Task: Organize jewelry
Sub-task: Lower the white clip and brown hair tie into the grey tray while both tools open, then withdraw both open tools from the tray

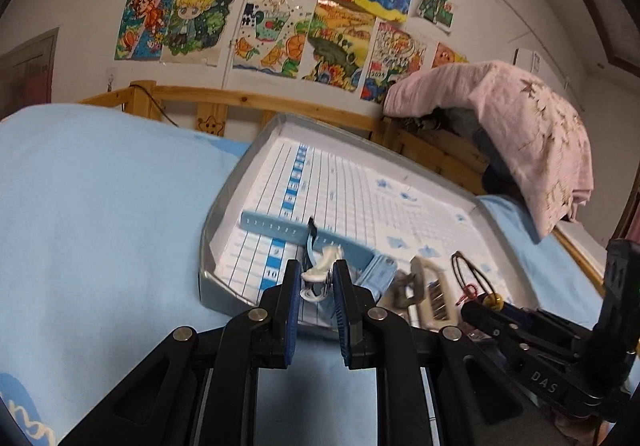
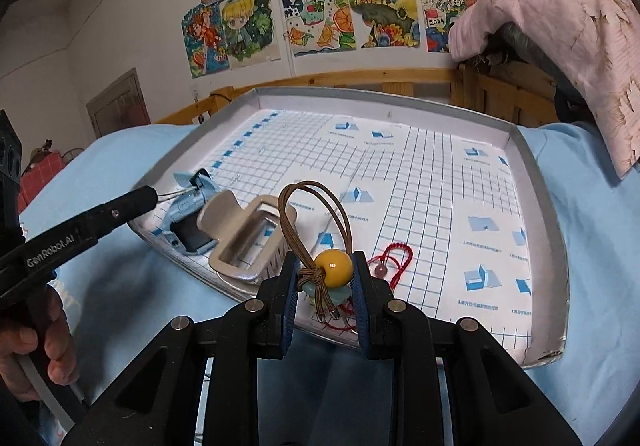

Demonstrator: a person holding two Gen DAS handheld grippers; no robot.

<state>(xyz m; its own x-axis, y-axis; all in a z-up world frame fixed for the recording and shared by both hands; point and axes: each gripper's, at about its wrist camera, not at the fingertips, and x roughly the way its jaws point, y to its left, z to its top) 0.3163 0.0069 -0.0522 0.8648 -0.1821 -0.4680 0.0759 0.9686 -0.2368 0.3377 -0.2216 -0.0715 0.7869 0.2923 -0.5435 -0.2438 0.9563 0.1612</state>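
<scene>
My left gripper (image 1: 316, 286) is shut on a small white and blue ornament (image 1: 318, 278) over the near left edge of the grey tray (image 1: 208, 246). A light blue watch (image 1: 304, 234) lies in the tray just beyond it. My right gripper (image 2: 325, 286) is shut on a brown elastic hair tie (image 2: 316, 214) with a yellow bead (image 2: 333, 267), held above the tray's near edge (image 2: 552, 246). A red cord bracelet (image 2: 394, 258) lies in the tray behind the bead. A beige hair clip (image 2: 248, 242) lies to the left, next to the watch (image 2: 188, 214).
The tray has a white gridded liner and rests on a light blue bed sheet (image 1: 100, 206). A wooden bed rail (image 1: 240, 102) runs behind it. A pink blanket (image 1: 532, 134) hangs at the right. The left gripper's arm (image 2: 80, 230) crosses the right wrist view.
</scene>
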